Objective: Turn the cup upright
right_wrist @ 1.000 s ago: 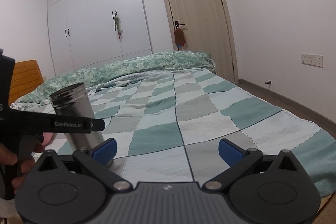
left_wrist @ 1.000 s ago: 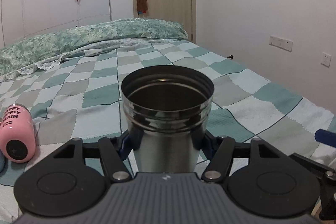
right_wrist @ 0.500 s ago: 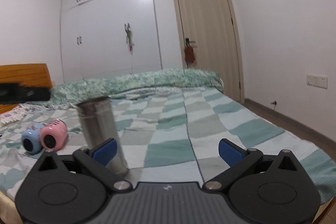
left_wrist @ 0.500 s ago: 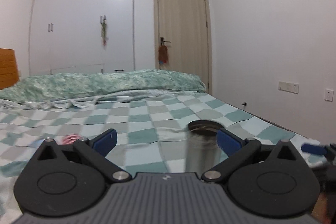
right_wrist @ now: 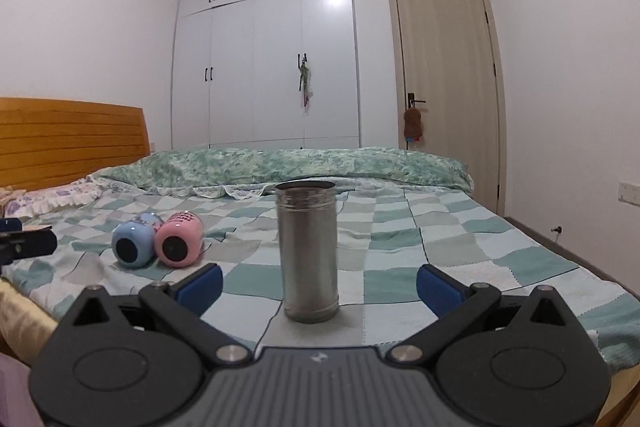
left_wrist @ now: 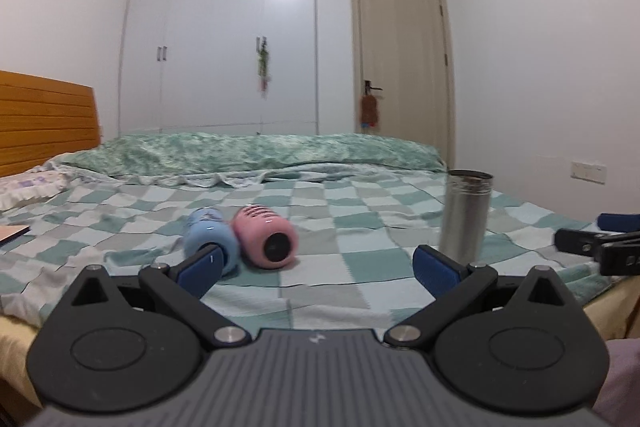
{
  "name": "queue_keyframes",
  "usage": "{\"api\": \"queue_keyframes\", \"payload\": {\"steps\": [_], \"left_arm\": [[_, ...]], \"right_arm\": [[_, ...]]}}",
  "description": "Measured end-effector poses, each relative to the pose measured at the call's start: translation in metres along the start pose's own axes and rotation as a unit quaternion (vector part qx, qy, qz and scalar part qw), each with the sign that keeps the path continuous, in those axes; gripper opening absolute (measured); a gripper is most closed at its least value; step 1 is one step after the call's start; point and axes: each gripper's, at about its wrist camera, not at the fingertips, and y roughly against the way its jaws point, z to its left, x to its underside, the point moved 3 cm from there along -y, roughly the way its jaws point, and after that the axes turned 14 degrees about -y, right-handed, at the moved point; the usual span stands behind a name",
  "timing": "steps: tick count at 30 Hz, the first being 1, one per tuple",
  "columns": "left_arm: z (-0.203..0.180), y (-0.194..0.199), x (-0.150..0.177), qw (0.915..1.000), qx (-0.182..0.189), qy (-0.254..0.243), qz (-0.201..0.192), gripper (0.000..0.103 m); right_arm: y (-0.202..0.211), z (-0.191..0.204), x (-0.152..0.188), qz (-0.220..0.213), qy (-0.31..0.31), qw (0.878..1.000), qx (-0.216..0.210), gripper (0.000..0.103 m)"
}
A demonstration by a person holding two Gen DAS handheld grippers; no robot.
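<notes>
A steel cup [right_wrist: 308,251] stands upright on the checked bed cover, open end up. In the left wrist view it [left_wrist: 466,215] stands at the right. A pink cup [left_wrist: 266,237] and a blue cup [left_wrist: 208,237] lie on their sides next to each other; they also show in the right wrist view, pink [right_wrist: 178,245] and blue [right_wrist: 134,245]. My left gripper [left_wrist: 316,267] is open and empty, pulled back from the steel cup. My right gripper [right_wrist: 318,281] is open and empty, with the steel cup just beyond its jaws.
The bed cover [right_wrist: 460,247] spreads to a folded green quilt [right_wrist: 304,163] at the back. A wooden headboard [right_wrist: 68,139] is at the left, a wardrobe [right_wrist: 264,67] and door [right_wrist: 444,87] behind. The bed's near edge runs just below the grippers.
My left gripper let go of the steel cup, opened and drew back to the left. The cup stays upright on the bed. My right gripper swung to face the cup.
</notes>
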Motion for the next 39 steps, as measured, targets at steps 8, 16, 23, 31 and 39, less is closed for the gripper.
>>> {"api": "queue_keyframes", "payload": {"steps": [8, 16, 23, 31, 39], "left_arm": [[0.010, 0.005, 0.018, 0.9994, -0.024, 0.003, -0.025, 0.103], [0.014, 0.002, 0.023, 0.9993, -0.032, 0.006, -0.018, 0.103], [0.011, 0.001, 0.024, 0.9993, -0.032, 0.001, -0.018, 0.103], [0.010, 0.001, 0.024, 0.9993, -0.031, 0.000, -0.019, 0.103], [0.010, 0.001, 0.024, 0.9993, -0.031, 0.000, -0.019, 0.103]], "right_arm": [[0.006, 0.010, 0.009, -0.026, 0.024, 0.999, -0.001, 0.103], [0.005, 0.004, 0.012, -0.030, 0.004, 1.000, 0.003, 0.103], [0.004, 0.006, 0.014, -0.032, 0.011, 0.999, 0.004, 0.103], [0.005, 0.005, 0.013, -0.033, 0.008, 0.999, 0.004, 0.103], [0.006, 0.004, 0.013, -0.035, 0.009, 0.999, 0.005, 0.103]]}}
